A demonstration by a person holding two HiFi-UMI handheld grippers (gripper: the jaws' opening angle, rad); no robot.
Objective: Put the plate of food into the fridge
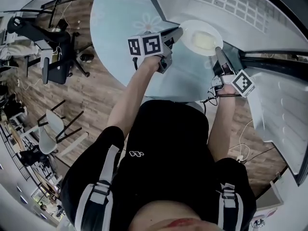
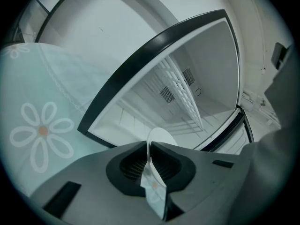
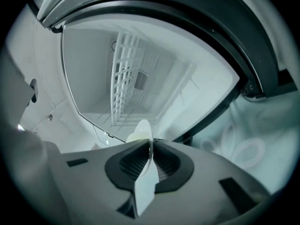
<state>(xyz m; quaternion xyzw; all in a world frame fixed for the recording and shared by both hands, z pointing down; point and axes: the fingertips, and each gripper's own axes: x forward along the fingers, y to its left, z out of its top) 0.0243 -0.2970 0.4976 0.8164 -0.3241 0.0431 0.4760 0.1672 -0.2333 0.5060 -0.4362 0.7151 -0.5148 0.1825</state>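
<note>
Plate (image 1: 192,29) level, food (image 1: 203,42) side up — held before open fridge (image 1: 240,6).

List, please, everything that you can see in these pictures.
plate: 1, white, held between the two grippers, near the fridge
food: 1 portion, pale yellow, on the plate
fridge: 1, white, open, ahead of the plate
shelf: 1, white wire, inside the fridge
table: 1, light blue cloth with white flowers, beside the fridge
black chair: 1, on the floor, left
white chair: 1, on the floor, lower left
floor: brown wood, around the table
shirt: 1, black, on the person
left gripper: 1, grey, shut on the plate's left rim
right gripper: 1, grey, shut on its right rim
</note>
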